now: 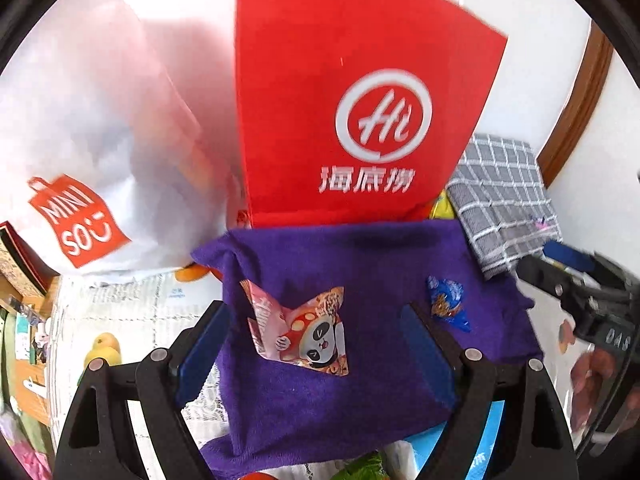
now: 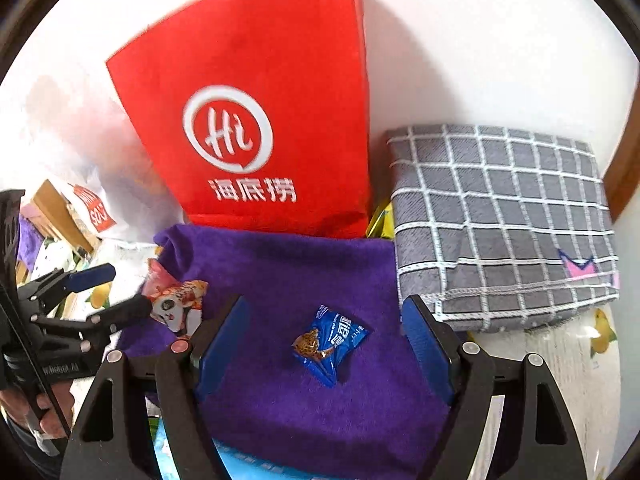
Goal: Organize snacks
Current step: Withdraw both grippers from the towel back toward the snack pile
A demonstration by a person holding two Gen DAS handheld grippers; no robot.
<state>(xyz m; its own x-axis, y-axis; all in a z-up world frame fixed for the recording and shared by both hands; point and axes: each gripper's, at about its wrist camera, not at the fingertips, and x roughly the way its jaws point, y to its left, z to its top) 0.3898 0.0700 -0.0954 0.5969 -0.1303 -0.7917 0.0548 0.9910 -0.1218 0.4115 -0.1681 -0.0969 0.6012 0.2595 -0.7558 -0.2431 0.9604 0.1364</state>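
Note:
A pink panda snack packet (image 1: 304, 332) lies on a purple towel (image 1: 360, 264), between the open fingers of my left gripper (image 1: 316, 344). A small blue snack packet (image 1: 446, 304) lies further right on the towel. In the right wrist view the blue packet (image 2: 330, 342) lies between the open fingers of my right gripper (image 2: 326, 336), and the panda packet (image 2: 176, 304) sits at the towel's (image 2: 288, 264) left edge by the left gripper (image 2: 116, 286). Both grippers hover just above the towel, empty.
A red paper bag (image 1: 340, 92) stands behind the towel, a white Miniso bag (image 1: 92, 152) to its left. A grey checked cloth (image 2: 500, 220) lies at the right. A yellow packet (image 2: 380, 220) peeks between bag and cloth. Lemon-print tablecloth (image 2: 560, 360) surrounds.

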